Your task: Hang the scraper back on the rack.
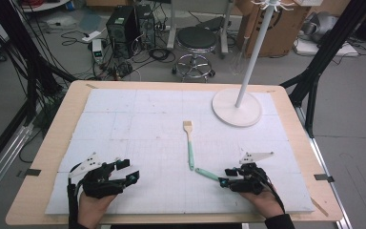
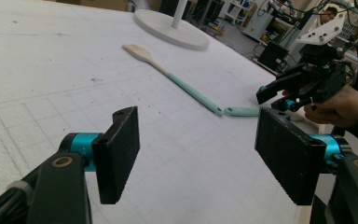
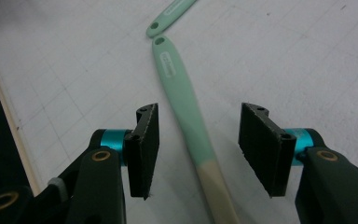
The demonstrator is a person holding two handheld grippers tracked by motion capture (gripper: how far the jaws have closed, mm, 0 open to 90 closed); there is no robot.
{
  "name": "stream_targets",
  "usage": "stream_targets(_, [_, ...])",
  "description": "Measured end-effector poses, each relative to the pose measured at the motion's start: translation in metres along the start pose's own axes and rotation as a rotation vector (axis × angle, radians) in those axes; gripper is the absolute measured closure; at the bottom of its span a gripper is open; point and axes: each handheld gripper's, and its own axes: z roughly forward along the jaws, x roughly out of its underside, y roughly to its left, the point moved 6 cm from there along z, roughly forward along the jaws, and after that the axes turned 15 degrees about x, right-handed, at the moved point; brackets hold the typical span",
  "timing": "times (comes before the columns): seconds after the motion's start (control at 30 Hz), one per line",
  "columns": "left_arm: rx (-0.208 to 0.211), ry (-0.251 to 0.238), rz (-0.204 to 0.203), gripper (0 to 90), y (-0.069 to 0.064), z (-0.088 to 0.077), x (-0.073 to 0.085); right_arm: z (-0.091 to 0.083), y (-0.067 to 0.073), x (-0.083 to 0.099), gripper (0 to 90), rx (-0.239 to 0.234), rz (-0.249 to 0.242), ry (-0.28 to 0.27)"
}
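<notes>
Near the table's front edge, right gripper straddles a spatula, pads not yet touching, lined up to grab it. Second spatula lies end-to-end just beyond. Left gripper hovers unclenched, empty, off to the side.

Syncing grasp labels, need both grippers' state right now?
Left gripper: open, nothing between the jaws.
Right gripper: open, jaws either side of the near utensil, not touching.
</notes>
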Motion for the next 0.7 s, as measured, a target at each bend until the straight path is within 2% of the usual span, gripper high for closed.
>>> stream_targets(0.1, [0.0, 0.005, 0.003, 31.4, -0.0005, 0.0008, 0.0006, 0.002, 0.0016, 0.0009, 49.1, 0.002, -0.011, 0.017])
stream_targets(0.47, [-0.003, 0.002, 0.002, 31.4, -0.0003, 0.0, 0.0004, 0.0045, 0.0039, -0.0003, 51.9, 0.017, -0.028, 0.014])
stream_targets(0.53, [-0.004, 0.002, 0.002, 31.4, -0.0005, -0.0001, 0.0003, 0.0045, 0.0049, 0.0, 54.4, 0.01, -0.034, 0.013])
stream_targets(0.6, [-0.005, 0.001, 0.002, 31.4, -0.0002, -0.0003, 0.0003, 0.0044, 0.0082, 0.0007, 54.2, -0.018, -0.043, 0.017])
stream_targets(0.7, [-0.005, 0.001, -0.003, 31.4, 0.0, 0.0003, 0.0005, 0.0047, 0.0102, 0.0008, 54.2, -0.017, -0.067, 0.015])
